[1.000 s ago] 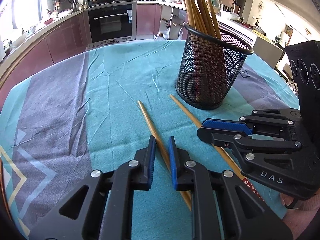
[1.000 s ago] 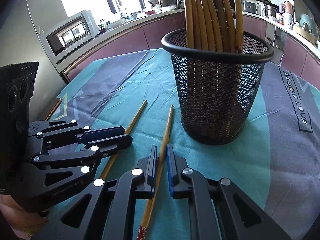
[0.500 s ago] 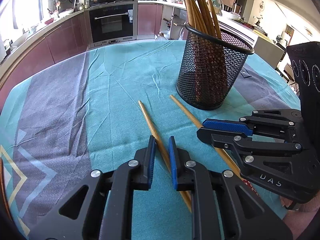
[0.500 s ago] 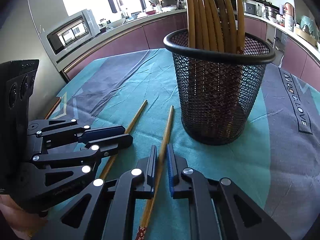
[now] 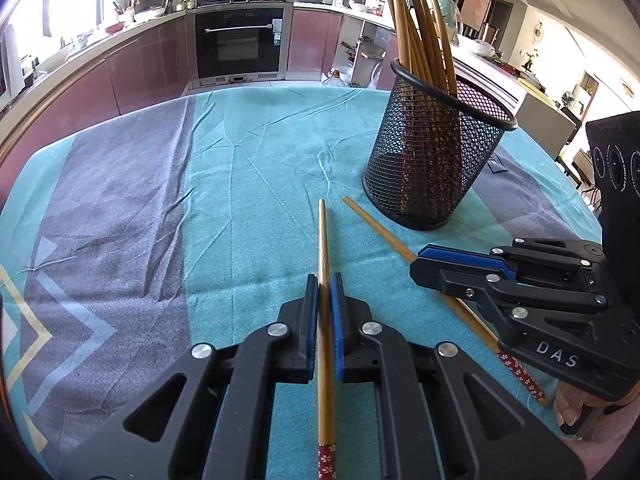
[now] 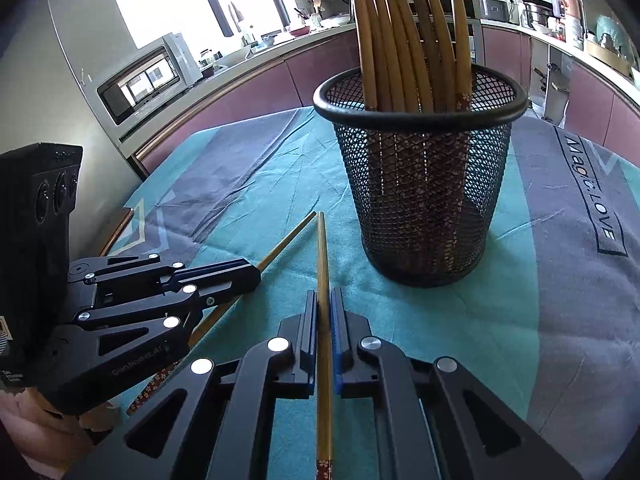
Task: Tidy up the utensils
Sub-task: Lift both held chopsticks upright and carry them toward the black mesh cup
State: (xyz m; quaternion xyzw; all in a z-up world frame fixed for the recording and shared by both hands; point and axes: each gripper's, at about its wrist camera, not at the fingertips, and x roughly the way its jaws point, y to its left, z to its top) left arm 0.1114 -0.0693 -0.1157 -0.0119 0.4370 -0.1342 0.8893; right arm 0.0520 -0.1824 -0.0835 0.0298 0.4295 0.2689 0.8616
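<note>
your left gripper (image 5: pixel 324 294) is clamped on one chopstick (image 5: pixel 323 240) low in the frame; your right gripper (image 6: pixel 324 310) pinches the other chopstick (image 6: pixel 322 256) likewise; beyond both, upper right, the mesh holder (image 6: pixel 424 208) of chopsticks stands on the teal worktop cloth (image 5: pixel 248 176)

In the left wrist view, the chopstick (image 5: pixel 325 320) clamped in the left gripper (image 5: pixel 324 312) runs off the bottom edge at its red patterned end. The second chopstick (image 5: pixel 376 232) passes under the right gripper (image 5: pixel 436 270), hiding its middle. The mesh holder (image 6: pixel 420 184) veils the lower ends of the standing chopsticks (image 6: pixel 400 40), whose tips are cut off by the top edge. Countertop items behind are too small to identify.
</note>
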